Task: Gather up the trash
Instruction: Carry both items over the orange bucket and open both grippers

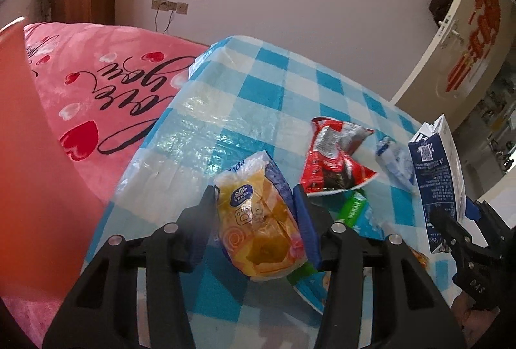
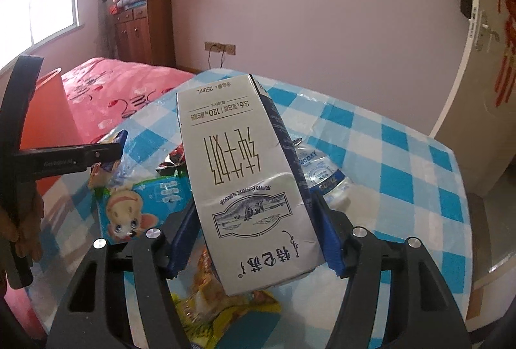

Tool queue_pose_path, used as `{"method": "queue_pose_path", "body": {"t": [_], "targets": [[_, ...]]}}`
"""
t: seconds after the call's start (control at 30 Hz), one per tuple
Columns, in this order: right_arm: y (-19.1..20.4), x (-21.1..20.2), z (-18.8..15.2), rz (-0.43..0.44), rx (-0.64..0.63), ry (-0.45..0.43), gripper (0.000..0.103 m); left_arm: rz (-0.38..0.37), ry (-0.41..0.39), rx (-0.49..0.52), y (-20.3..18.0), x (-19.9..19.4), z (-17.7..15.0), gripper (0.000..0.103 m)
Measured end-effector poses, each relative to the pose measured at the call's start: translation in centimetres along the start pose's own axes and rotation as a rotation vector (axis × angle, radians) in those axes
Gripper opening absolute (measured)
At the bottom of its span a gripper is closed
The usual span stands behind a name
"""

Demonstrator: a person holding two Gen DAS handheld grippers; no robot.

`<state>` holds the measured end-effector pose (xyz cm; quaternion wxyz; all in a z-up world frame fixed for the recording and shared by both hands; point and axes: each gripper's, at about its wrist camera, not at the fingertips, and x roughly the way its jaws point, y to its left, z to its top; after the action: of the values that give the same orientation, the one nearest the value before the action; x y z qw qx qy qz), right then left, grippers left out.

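Over the table (image 1: pixel 290 81): both grippers up off the checkered cloth
Left gripper (image 1: pixel 254 207): pinching tissue pack (image 1: pixel 258 220), orange bin (image 1: pixel 29 139) just left
Right gripper (image 2: pixel 254 236): clamping milk carton (image 2: pixel 245 175)
Table's far half: bare, wrappers (image 1: pixel 335 155) bunched near

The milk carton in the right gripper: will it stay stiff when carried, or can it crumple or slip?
The milk carton looks dented near its lower end, so it is probably empty, light and easily crushed. Its glossy faces may slide between the right gripper pads, though these clamp its flat sides.
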<state>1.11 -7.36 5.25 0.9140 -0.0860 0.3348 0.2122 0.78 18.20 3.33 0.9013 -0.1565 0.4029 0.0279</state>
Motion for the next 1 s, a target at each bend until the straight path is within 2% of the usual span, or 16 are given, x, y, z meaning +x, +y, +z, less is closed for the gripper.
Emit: {"method": "queue_pose_path", "body": {"t": [0.27,0.47,0.67,0.8,1.0], "targets": [[0.2,-3.0,0.0,0.035,0.073,-0.037,0.066,-0.057,-0.063,0.018,-0.3,-4.1,-0.1,0.049],[1.3,-4.5,0.5,0.108,0.114,-0.045,0.066,-0.100,-0.109,0.020,-0.2,-7.3,0.0,0.049],[4.1,-6.1,2.2,0.197,0.114,-0.060,0.066,-0.125,-0.169,0.014,0.9,-11.4,0.3,0.049],[6.8,-6.4,4.3,0.282,0.099,-0.064,0.066,-0.110,-0.210,-0.003,2.5,-13.8,0.6,0.049],[12.1,-6.1,7.8,0.407,0.051,-0.057,0.066,-0.032,-0.269,-0.049,6.3,-17.2,1.1,0.049]]}}
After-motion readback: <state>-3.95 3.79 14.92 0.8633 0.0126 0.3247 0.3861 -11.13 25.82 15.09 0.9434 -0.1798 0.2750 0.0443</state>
